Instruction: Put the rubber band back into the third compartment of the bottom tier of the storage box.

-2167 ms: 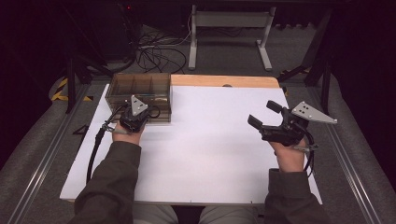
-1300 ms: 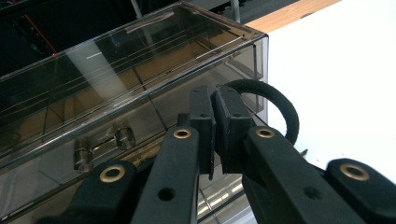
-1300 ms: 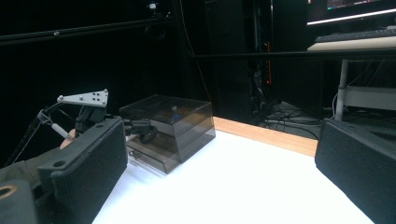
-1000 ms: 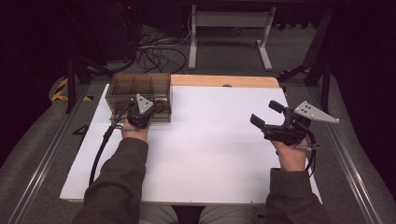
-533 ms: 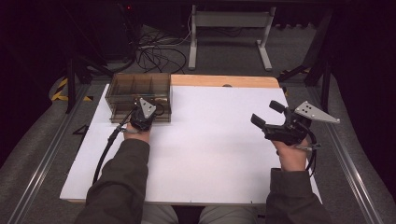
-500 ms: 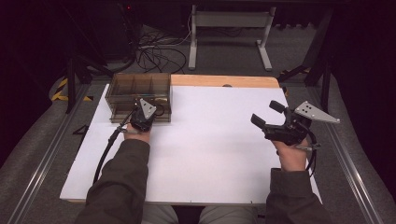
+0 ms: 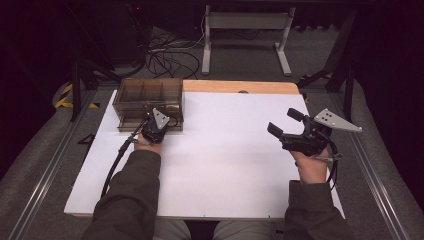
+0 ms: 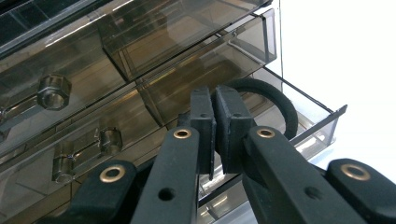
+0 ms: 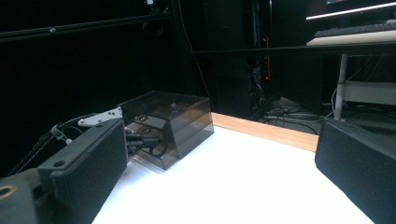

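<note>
Holding black ring (image 8: 275, 105) over unlabelled drawer (image 8: 322, 122).

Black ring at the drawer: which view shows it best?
The left gripper view: the ring lies large in the open drawer, partly behind the shut left tongs. The right gripper view shows it small; in the high view I can't make it out.

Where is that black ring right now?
In the left gripper view, the black ring hangs over the pulled-out bottom drawer of the smoky plastic drawer box, pinched between the left gripper's fingers, at the table's far left.
</note>
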Action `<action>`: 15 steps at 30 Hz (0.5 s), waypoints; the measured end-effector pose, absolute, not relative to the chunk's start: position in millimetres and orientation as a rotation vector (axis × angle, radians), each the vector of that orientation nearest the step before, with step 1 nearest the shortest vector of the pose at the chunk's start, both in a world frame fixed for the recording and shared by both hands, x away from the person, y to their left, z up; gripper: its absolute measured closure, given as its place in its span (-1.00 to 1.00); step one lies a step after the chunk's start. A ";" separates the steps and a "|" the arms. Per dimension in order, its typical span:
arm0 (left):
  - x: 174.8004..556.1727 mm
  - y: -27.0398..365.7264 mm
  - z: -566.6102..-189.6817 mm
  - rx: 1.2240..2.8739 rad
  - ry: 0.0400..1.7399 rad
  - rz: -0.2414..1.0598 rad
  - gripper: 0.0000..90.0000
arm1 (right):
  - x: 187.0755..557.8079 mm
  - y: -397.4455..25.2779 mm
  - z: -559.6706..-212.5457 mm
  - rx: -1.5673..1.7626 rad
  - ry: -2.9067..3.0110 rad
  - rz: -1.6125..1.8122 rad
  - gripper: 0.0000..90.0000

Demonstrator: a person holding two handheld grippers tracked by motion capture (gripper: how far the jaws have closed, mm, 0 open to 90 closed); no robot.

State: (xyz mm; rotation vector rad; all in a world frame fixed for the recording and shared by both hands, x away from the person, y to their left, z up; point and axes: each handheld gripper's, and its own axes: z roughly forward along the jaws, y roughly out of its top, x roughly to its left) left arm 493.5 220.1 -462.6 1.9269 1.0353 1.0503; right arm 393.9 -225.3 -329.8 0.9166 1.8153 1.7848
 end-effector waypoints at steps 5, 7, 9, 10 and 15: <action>493.1 217.8 -463.5 1.942 1.029 1.062 0.90 | 393.0 -224.3 -329.5 0.907 1.818 1.787 -0.93; 493.7 216.6 -463.9 1.955 1.025 1.062 0.90 | 392.7 -224.1 -329.4 0.907 1.820 1.787 -0.93; 494.2 215.4 -464.3 1.972 1.019 1.061 0.90 | 392.8 -224.1 -329.5 0.909 1.821 1.786 -0.93; 494.2 214.9 -464.4 1.980 1.018 1.065 0.90 | 392.9 -224.2 -329.6 0.909 1.820 1.787 -0.93; 496.9 215.2 -464.3 2.000 1.023 1.043 0.90 | 392.5 -224.6 -329.6 0.910 1.819 1.784 -0.93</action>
